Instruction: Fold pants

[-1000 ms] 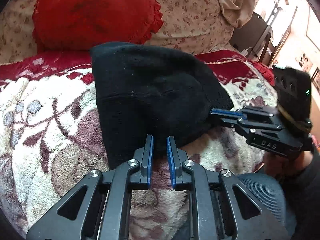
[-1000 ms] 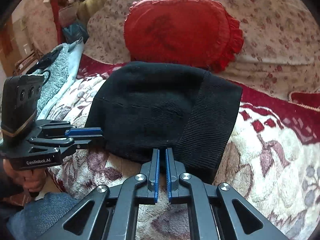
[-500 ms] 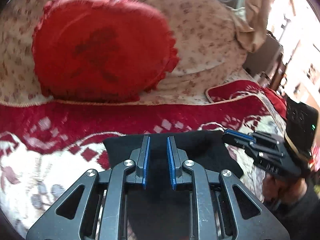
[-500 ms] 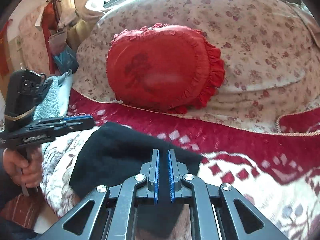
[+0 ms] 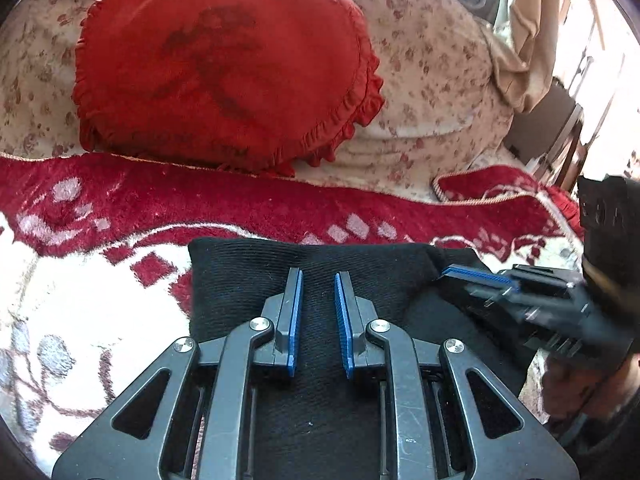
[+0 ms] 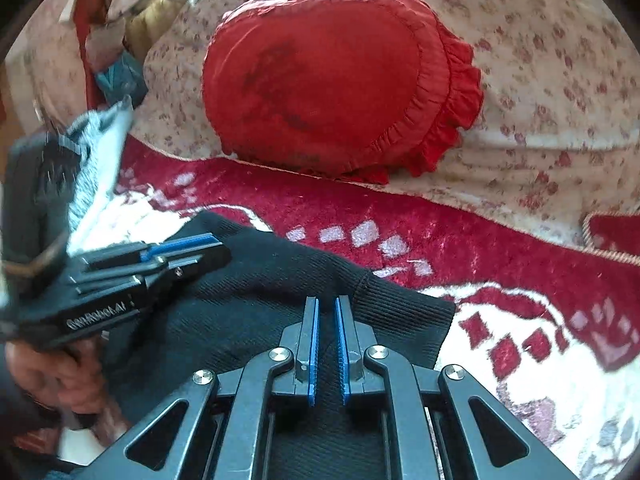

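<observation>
Squarely at lower centre of the left wrist view: black pants (image 5: 240,280), folded into a thick dark block on a red-and-white plush blanket (image 5: 240,208). Above that, upper left, a red frilled cushion (image 5: 224,64) leaning on floral bedding (image 5: 432,80).

Left gripper (image 5: 317,276) low over the pants' far edge, blue pads a narrow slot apart, dark cloth showing in the slot; cannot tell whether pinched or merely underneath.

Right gripper (image 6: 326,300) at bottom centre of its own view, pads drawn nearly together with a ridge of the knit rising between them, so closed on the pants near the ribbed corner. Blurred at the left edge of that view, a hand (image 6: 60,372) wrapped round the other gripper's handle.
</observation>
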The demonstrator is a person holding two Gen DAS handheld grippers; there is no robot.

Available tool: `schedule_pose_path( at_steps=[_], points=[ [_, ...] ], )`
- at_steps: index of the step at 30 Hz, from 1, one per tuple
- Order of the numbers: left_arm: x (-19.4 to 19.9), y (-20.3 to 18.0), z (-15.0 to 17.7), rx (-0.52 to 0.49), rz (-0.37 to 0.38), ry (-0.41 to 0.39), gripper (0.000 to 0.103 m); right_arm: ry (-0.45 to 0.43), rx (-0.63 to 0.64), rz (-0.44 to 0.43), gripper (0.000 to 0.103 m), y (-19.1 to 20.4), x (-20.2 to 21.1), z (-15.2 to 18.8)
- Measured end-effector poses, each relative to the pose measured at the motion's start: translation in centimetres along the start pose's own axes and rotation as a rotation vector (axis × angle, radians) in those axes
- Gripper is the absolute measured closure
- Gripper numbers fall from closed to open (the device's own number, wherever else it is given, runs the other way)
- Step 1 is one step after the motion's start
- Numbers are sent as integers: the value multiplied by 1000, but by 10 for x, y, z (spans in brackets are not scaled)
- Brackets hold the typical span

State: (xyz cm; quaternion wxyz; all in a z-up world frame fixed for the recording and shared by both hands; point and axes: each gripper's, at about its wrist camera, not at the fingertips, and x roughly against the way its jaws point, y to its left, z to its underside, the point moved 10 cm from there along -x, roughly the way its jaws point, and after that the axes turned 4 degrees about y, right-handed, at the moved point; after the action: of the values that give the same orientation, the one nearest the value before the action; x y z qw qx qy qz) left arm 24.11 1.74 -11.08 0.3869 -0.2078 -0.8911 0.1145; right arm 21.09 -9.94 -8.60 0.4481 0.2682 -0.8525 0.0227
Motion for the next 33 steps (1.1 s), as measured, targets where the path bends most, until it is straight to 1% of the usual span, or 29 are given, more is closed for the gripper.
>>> schedule_pose_path(
  at_steps=[1,2,4,5,6,7,8,9,10,12,14,15,17,18,19,20,21,22,23,24,25,26,27,28,30,32,33],
  points=[
    [1,0,0,4,7,-11,88,-41,-51,-38,96,-4,12,-4],
    [1,0,-1,7,12,-16,88,-92,-91,-41,96,-11,23,-7],
    [1,0,-1,13,25,-24,88,-194,-158,-4,95,-30,49,-11],
    [1,0,-1,19,35,-27,88,-206,-180,14,95,-37,52,-10],
    [1,1,-2,27,49,-28,88,-192,-193,19,93,-41,50,-7],
    [2,2,-1,33,58,-29,88,-104,-204,-6,93,-41,31,4],
    [2,2,-2,39,68,-30,88,-32,-201,-14,93,-39,17,12],
    [3,2,-2,43,75,-32,88,19,-184,6,93,-38,5,21],
    [4,2,-2,45,78,-34,88,-20,-179,21,93,-37,9,17],
    [4,3,-2,50,90,-38,88,-18,-209,16,93,-37,13,15],
    [5,3,-2,59,105,-42,88,-74,-239,33,93,-41,28,11],
    [5,4,-2,65,115,-44,88,-105,-231,43,93,-40,37,9],
    [6,4,-1,73,126,-47,88,-176,-169,54,93,-28,58,3],
    [6,4,-1,72,127,-49,88,-198,-143,39,93,-20,66,2],
    [6,4,-1,72,128,-51,88,-205,-116,1,93,-9,72,4],
    [6,4,-1,71,127,-52,88,-193,-100,-34,93,-2,73,6],
    [6,4,-1,66,120,-54,88,-158,-70,-77,93,12,73,13],
    [6,3,-1,60,112,-56,88,-128,-41,-85,93,19,70,19],
    [6,2,-1,53,102,-59,88,-82,-8,-73,91,24,64,28],
    [6,2,-1,50,99,-61,88,21,31,-29,89,25,48,47],
    [6,2,-1,47,102,-61,88,96,41,-3,88,21,35,63],
    [6,2,-1,46,102,-62,88,96,45,-11,88,19,30,70],
    [6,2,-1,50,105,-62,88,71,45,-12,88,18,33,68],
    [6,3,-1,55,110,-62,88,71,32,-23,88,19,37,64],
    [6,4,-2,62,116,-62,88,21,-11,-45,88,15,45,56],
    [6,4,-2,61,115,-63,88,-89,-101,-20,88,-2,63,40],
    [6,5,-2,60,114,-62,88,-132,-142,6,88,-12,72,34]
  ],
)
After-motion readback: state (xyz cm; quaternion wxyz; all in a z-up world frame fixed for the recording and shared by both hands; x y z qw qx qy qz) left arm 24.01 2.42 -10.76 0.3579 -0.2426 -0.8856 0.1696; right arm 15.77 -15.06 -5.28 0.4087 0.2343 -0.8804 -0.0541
